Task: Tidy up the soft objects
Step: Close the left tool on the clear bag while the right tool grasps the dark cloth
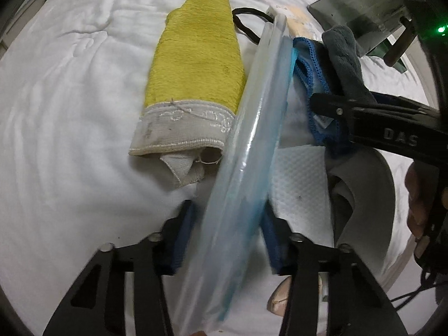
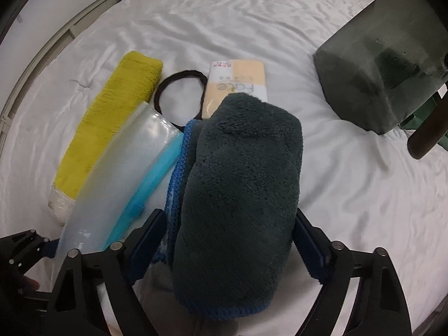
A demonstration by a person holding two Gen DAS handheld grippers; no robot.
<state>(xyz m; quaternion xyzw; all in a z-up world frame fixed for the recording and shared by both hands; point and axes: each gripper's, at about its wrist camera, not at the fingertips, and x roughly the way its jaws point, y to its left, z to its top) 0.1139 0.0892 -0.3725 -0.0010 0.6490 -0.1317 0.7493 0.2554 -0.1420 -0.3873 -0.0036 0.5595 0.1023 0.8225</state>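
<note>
Now left claw pinches clear zip bag, edge between pads; keep mouth wide. Right claw clamps dark plush cloth directly ahead, over bed; ease cloth into bag beside it, avoid snagging blue trim.

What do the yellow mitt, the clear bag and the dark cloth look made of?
Yellow mitt: looped terry, matte, with a woven white cuff. Clear bag: glossy soft plastic film; it shines and shows blue through. Dark cloth: plush fleece or microfibre, fuzzy pile, blue stitched edge.
</note>
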